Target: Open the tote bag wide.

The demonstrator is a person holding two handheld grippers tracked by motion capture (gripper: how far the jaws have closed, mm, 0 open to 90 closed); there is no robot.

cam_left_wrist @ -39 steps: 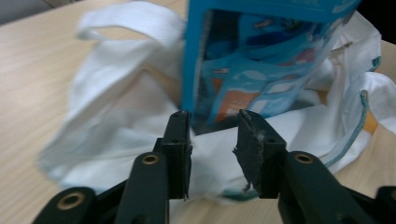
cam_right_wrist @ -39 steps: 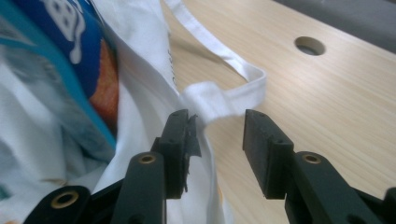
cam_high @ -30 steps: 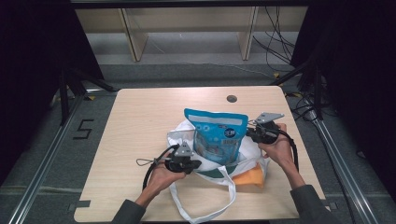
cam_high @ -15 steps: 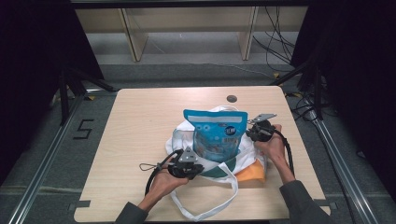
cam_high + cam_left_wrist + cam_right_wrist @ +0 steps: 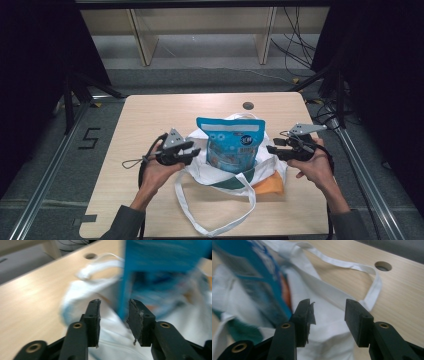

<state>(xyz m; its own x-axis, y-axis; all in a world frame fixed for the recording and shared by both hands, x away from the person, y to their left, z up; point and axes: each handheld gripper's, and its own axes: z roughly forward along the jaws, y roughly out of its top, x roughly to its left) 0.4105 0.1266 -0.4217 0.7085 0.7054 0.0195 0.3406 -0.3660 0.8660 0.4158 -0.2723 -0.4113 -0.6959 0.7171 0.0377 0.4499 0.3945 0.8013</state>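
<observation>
High view: white tote bag (image 5: 225,170) lies in the middle of the worktop (image 5: 150,115), mouth gaping; blue snack pouch (image 5: 230,145) stands upright in it, top half above the cloth; something orange (image 5: 270,184) pokes out under the bag's right edge; one long white strap (image 5: 210,220) loops toward the near edge of the worktop, another (image 5: 352,265) arcs behind the bag near the round cable hole (image 5: 248,106).

Left gripper (image 5: 192,151) held in a hand at the bag's left side, tips just beside the cloth; left gripper view: fingers (image 5: 93,320) released, jaws have just been opening, nothing pinched, bag cloth lying below the gap and the pouch's blue edge beyond it; view blurred.

Right gripper (image 5: 270,149) held at the bag's right side, close to the cloth; right gripper view: fingers (image 5: 357,320) released too, jaws have just been opening, white cloth seen through the gap but not pressed by either pad; pouch off to the left of the jaws.

Both grippers off the bag; the bag and pouch sit on the worktop between them.
</observation>
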